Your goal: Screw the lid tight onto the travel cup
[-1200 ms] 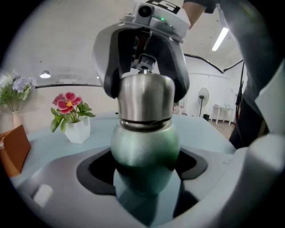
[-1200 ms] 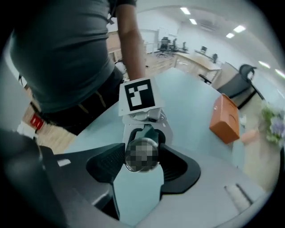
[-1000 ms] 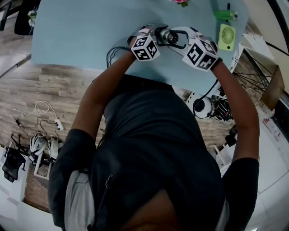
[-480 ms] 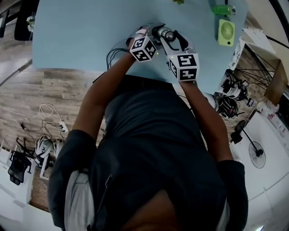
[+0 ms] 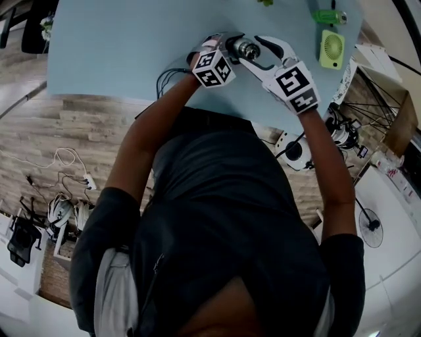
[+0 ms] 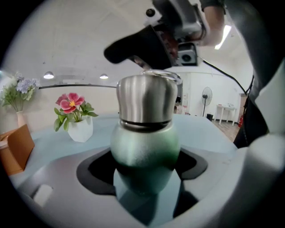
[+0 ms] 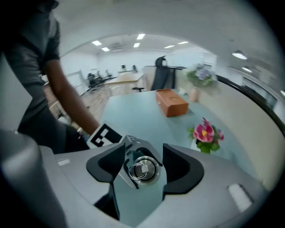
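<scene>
A green travel cup with a steel lid stands upright on the pale blue table. My left gripper is shut on the cup's rounded body. In the head view the cup sits between both tools, with the left gripper at its left. The right gripper comes in from the right and hangs just over the lid, jaws apart. Looking down from the right gripper, the lid with its ring lies between the two black pads, a thin gap on either side.
A green hand fan and a small green item lie at the table's far right. A white pot of pink flowers and a brown box stand further off. The table's near edge runs under my forearms.
The right gripper swung in toward my body half a second ago and has now swung back out to the right of the cup. The left gripper and cup stayed put.
</scene>
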A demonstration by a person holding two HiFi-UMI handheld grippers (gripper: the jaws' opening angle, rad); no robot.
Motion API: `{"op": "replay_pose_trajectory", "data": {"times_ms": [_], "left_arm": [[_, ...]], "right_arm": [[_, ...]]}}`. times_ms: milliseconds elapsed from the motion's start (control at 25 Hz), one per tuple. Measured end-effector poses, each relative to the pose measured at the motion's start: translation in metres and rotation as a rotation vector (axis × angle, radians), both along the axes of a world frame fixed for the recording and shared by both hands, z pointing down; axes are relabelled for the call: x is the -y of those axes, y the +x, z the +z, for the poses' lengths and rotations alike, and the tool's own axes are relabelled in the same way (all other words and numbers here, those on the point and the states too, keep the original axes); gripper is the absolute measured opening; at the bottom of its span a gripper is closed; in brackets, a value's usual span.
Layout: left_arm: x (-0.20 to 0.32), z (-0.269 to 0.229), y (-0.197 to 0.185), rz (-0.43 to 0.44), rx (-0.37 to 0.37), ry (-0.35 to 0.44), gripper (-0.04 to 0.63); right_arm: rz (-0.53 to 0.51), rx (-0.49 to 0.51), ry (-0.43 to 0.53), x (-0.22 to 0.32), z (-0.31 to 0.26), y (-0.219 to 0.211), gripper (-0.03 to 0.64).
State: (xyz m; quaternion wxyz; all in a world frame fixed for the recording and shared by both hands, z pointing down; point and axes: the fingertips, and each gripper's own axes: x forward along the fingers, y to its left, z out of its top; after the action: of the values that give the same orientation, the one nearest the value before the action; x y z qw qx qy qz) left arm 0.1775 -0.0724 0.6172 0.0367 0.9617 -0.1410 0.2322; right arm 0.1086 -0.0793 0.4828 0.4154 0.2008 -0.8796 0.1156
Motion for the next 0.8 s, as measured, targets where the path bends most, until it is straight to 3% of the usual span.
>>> {"op": "replay_pose_trajectory", "data": {"times_ms": [80, 200, 320, 440, 640, 720, 800], "left_arm": [[0.0, 0.001, 0.0, 0.001, 0.0, -0.001, 0.419], [0.001, 0.001, 0.0, 0.0, 0.001, -0.003, 0.419], [0.002, 0.001, 0.002, -0.001, 0.002, -0.001, 0.419], [0.001, 0.0, 0.001, -0.001, 0.0, -0.003, 0.419], [0.002, 0.0, -0.002, 0.0, -0.001, -0.004, 0.419], [0.003, 0.0, -0.002, 0.001, -0.001, -0.003, 0.419], [0.002, 0.0, 0.0, 0.001, -0.001, -0.002, 0.419]], "right_arm": [[-0.333, -0.117, 0.035, -0.009, -0.003, 0.001, 0.245], [-0.862, -0.383, 0.136, -0.025, 0.013, 0.019, 0.245], [-1.147, -0.505, 0.169, -0.032, 0.032, 0.03, 0.245], [-1.259, -0.548, 0.202, -0.028, 0.044, 0.031, 0.245], [-1.307, -0.552, 0.221, -0.022, 0.052, 0.026, 0.232], [-1.239, -0.513, 0.182, -0.023, 0.052, 0.025, 0.23], [-1.074, -0.458, 0.104, -0.023, 0.052, 0.026, 0.229]]}}
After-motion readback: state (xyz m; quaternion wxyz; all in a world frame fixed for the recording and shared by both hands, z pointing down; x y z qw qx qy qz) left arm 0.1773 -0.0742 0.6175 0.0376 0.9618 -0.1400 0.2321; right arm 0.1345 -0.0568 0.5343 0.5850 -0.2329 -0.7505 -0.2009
